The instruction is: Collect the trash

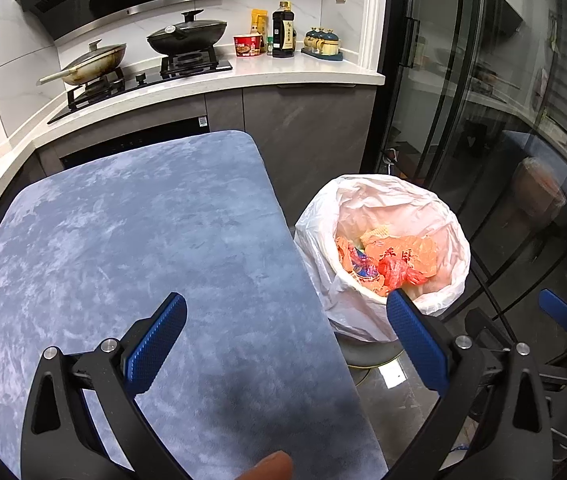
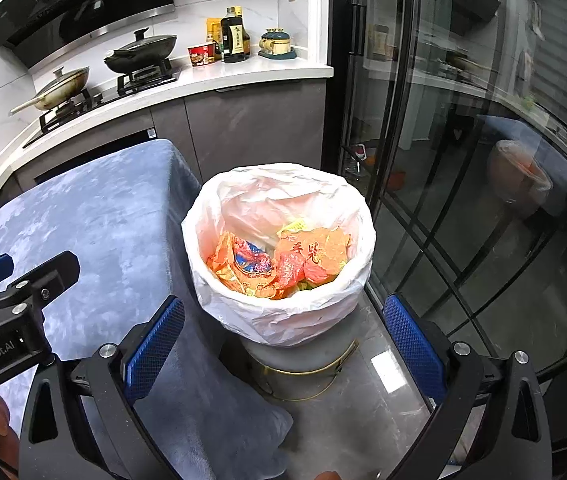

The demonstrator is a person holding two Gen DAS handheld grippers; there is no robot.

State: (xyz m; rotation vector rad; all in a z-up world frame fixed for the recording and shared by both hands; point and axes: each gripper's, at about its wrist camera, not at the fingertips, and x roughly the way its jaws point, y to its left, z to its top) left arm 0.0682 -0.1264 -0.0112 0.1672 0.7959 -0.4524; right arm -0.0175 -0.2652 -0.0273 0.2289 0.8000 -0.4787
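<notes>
Left wrist view: the left gripper [image 1: 286, 322] hangs with its jaws spread wide and nothing between them; its fingers [image 1: 157, 346] are flat paddles faced with blue, knurled rubber on black angular arms. Under them lies a table [image 1: 123, 240] draped in a mottled blue-grey velvety cloth with a rounded corner. Just right of the table stands the trash bin [image 1: 383, 256], a round tub lined with a thin, crinkled white plastic bag folded over its rim. Inside it sit crumpled orange and red wrappers [image 1: 387, 260], glossy and creased. Beyond the bin, a white stone counter carries a black lidded wok [image 1: 185, 34].

Right wrist view: the right gripper [image 2: 283, 326] is likewise wide open and empty, its textured blue pads [image 2: 411, 344] flanking the trash bin [image 2: 279, 308]. The wrappers [image 2: 279, 262] fill the bin's bottom. Left of the bin, the left gripper [image 2: 19, 276] shows as matte black metal over the table [image 2: 103, 216]. Right of the bin runs a dark, reflective glass door [image 2: 463, 160]
</notes>
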